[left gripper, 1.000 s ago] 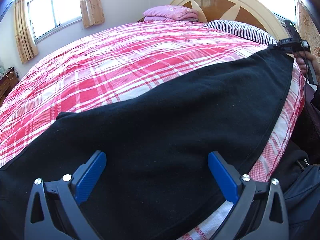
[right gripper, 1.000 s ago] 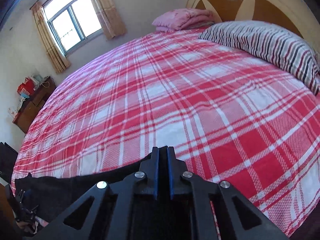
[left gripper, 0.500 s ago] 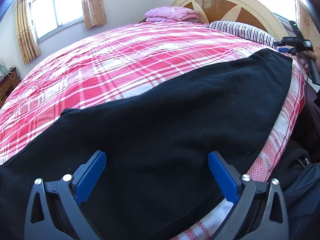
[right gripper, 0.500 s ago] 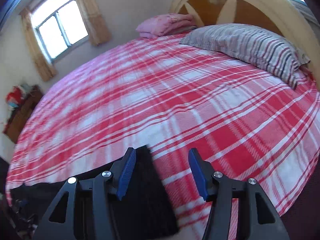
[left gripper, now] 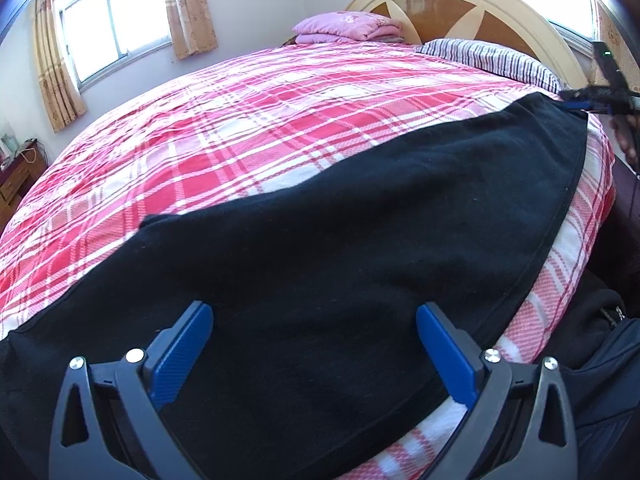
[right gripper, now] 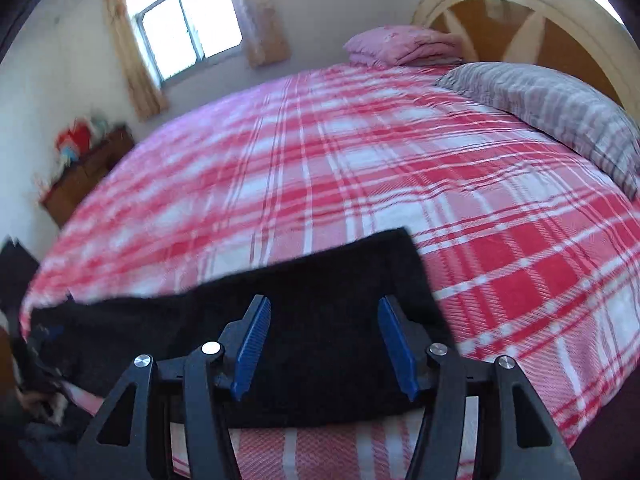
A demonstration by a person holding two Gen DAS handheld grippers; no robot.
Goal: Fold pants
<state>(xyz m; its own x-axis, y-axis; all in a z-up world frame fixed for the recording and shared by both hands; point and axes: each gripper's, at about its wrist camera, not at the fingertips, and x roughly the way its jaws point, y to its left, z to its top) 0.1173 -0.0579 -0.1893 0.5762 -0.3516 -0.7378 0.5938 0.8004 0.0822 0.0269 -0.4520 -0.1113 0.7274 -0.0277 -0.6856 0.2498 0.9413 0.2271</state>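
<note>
Plaid bed (left gripper: 280,128) w/ striped pillow (left gripper: 492,60) and folded pink blanket (left gripper: 348,28) far by headboard (left gripper: 460,0); dresser (right gripper: 84,176) far left by window (right gripper: 188,12). Black pants (left gripper: 360,240) lie flat along near edge. Left gripper (left gripper: 314,350) low over pants, jaws wide, released. Right gripper (right gripper: 324,344) over pants' right end, jaws apart, holding nothing. No legible writing.

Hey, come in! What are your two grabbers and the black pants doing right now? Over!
Left gripper open, over the black pants. Right gripper open, nothing held. Pants flat on the plaid bed. Nothing in the way.
</note>
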